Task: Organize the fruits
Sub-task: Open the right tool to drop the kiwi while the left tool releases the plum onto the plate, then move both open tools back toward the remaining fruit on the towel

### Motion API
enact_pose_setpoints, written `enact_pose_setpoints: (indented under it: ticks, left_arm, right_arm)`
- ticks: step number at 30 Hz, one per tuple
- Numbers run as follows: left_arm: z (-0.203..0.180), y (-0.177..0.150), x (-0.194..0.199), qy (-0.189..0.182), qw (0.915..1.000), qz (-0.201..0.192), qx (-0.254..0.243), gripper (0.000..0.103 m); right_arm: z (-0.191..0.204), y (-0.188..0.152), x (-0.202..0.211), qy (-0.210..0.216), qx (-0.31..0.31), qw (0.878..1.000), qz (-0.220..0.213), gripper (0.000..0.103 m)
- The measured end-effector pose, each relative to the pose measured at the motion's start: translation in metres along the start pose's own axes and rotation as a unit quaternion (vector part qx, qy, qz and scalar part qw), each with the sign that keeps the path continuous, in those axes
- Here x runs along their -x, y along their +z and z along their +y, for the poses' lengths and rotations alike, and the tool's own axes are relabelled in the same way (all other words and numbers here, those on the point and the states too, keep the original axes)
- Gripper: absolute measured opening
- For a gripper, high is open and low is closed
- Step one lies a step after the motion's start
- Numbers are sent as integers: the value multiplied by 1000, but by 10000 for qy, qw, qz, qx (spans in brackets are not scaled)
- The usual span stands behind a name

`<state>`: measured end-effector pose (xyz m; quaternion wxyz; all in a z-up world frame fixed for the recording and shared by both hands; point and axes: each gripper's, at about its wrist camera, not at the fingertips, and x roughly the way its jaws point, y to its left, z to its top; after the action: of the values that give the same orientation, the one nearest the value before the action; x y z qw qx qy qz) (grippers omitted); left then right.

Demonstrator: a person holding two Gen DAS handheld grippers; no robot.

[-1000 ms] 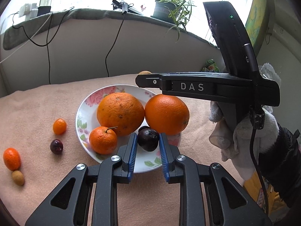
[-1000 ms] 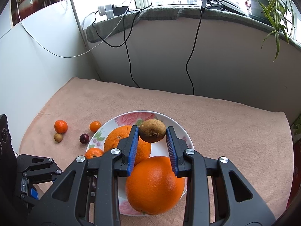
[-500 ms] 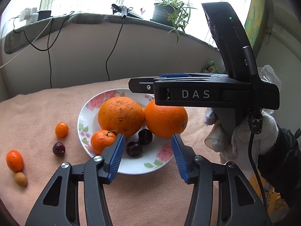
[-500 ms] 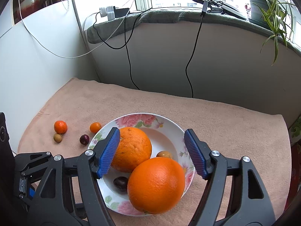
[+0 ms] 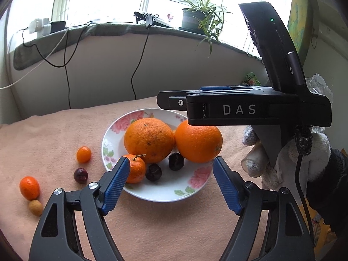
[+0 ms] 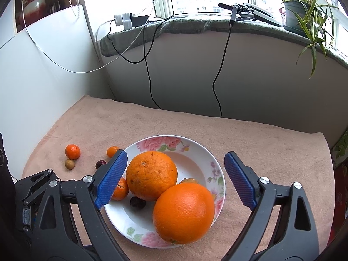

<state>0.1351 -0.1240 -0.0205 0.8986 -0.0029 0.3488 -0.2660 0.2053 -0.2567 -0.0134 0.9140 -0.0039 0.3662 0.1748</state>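
A floral plate (image 5: 165,195) holds two big oranges (image 5: 149,140) (image 5: 199,142), a small mandarin (image 5: 136,168) and two dark plums (image 5: 153,172) (image 5: 176,161). My left gripper (image 5: 171,163) hovers over the plate's near side, its jaws opening and gripping nothing. In the right wrist view my right gripper (image 6: 175,155) stands above the plate (image 6: 195,152), its jaws also opening and free of fruit. A small brown fruit (image 6: 188,181) peeks out between the oranges (image 6: 151,178) (image 6: 183,213).
On the peach cloth left of the plate lie a kumquat (image 5: 83,154), a dark cherry (image 5: 80,175), a small orange (image 5: 29,187) and a brown longan (image 5: 35,208). A gloved hand (image 5: 304,152) holds the right gripper. Wall, cables and windowsill stand behind.
The left gripper let go of a dark plum, which now lies on the plate. The right gripper released the brown fruit behind the oranges. Both pairs of jaws spread wide.
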Motion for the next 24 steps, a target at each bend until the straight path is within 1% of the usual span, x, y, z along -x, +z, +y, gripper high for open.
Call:
enact_pose_setpoints:
  ticks: [14, 24]
  left_arm:
    - [14, -1, 22, 153, 9997, -157, 83, 79]
    - [49, -11, 45, 415, 9981, -267, 368, 79]
  right_arm:
    - [21, 2, 18, 116, 52, 9998, -138, 93]
    - [46, 8, 20, 368, 144, 9991, -133, 93]
